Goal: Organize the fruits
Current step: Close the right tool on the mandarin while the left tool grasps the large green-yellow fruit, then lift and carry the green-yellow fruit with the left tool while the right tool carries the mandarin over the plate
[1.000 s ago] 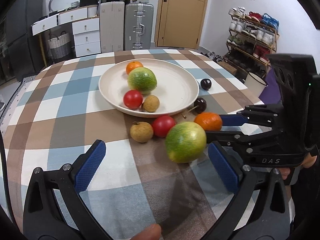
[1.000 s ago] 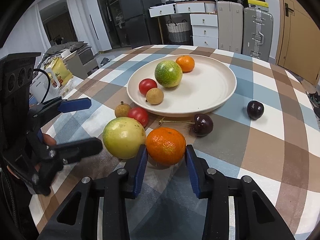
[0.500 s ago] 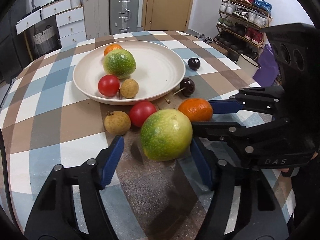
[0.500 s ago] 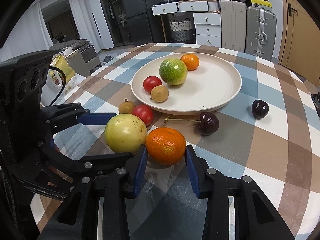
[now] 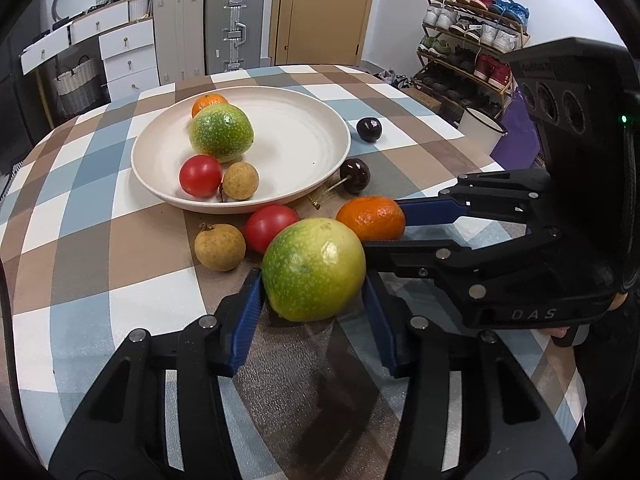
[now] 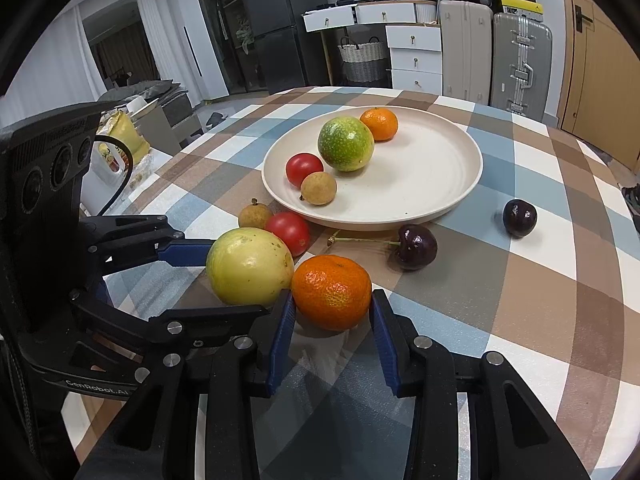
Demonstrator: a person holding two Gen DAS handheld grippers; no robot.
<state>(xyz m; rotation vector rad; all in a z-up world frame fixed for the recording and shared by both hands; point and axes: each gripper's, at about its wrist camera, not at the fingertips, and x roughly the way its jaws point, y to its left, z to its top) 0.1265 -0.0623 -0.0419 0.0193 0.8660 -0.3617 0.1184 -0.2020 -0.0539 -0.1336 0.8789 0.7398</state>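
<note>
A large green-yellow fruit (image 5: 314,268) lies on the checked tablecloth between the blue pads of my left gripper (image 5: 312,280). Its jaws are closing and both pads touch the fruit's sides. Right beside it, my right gripper (image 6: 331,300) is shut on an orange mandarin (image 6: 331,292) that rests on the cloth. The right wrist view shows the left gripper (image 6: 236,280) around the same fruit (image 6: 250,266). Behind them, the cream plate (image 5: 304,184) holds a mandarin, a green fruit, a tomato and a longan.
Loose on the cloth near the plate lie a longan (image 5: 220,246), a tomato (image 5: 270,226), a stemmed cherry (image 5: 355,175) and a second cherry (image 5: 369,129). The two grippers stand close, almost touching. A shoe rack (image 5: 472,40) and a white mug (image 5: 482,128) are past the table's right edge.
My left gripper's wide jaws came in around the green-yellow fruit and narrowed until the pads met it. The right gripper kept still on the mandarin.
</note>
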